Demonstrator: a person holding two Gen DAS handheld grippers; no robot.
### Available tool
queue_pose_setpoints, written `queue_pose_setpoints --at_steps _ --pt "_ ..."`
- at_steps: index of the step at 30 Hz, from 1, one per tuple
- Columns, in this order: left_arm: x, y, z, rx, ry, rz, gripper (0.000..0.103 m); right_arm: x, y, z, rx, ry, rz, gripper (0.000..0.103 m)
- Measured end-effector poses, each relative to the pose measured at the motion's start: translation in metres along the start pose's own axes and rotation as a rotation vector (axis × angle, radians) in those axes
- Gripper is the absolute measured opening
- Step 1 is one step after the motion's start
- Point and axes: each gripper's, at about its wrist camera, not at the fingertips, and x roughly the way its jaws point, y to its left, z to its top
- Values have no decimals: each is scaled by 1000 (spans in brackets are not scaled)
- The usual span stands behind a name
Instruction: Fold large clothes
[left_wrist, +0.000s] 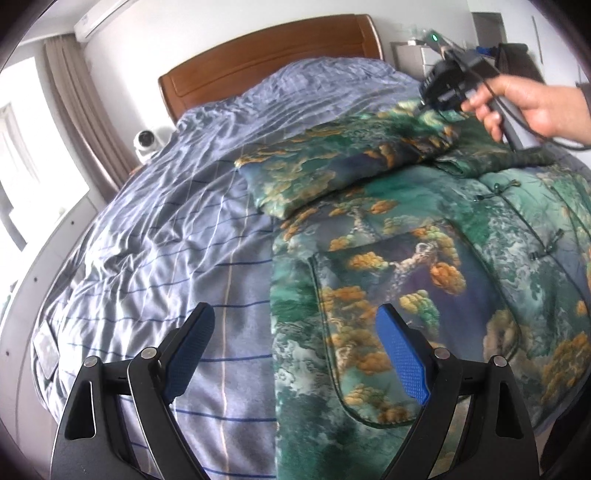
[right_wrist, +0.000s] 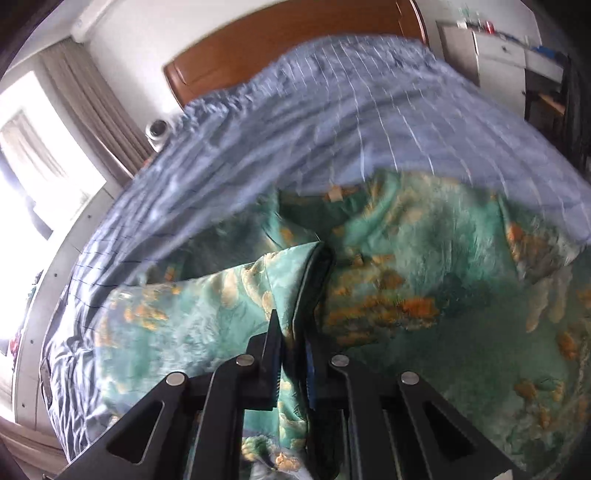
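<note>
A large green jacket printed with orange and gold trees lies spread on the bed, one sleeve folded across its upper part. My left gripper hovers open over the jacket's left edge, nothing between its blue pads. In the left wrist view a hand holds my right gripper at the jacket's far side. In the right wrist view, my right gripper is shut on a lifted fold of the jacket's fabric, which rises between its fingers. That view is blurred.
The bed is covered by a blue-grey striped quilt with a wooden headboard behind. A small white camera sits left of the bed by the curtain. A white cabinet stands at the far right.
</note>
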Motion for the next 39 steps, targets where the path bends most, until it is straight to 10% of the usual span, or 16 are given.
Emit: queue_pose_setpoints --at_steps 14,16,22,27,39 --pt "18 -5 28 89 61 1 90 24 -23 -30 -20 51 0 31" --pt "22 1 44 52 74 -28 90 8 -23 -32 -47 40 -13 51" --pt "55 21 108 -111 103 -180 93 -57 -6 -46 -232 -119 -53 53" --pt "107 11 157 -115 101 -203 92 -48 23 -62 -391 -52 -12 11" --pt "205 5 142 -183 331 -223 82 -4 8 -85 -351 80 -45 7"
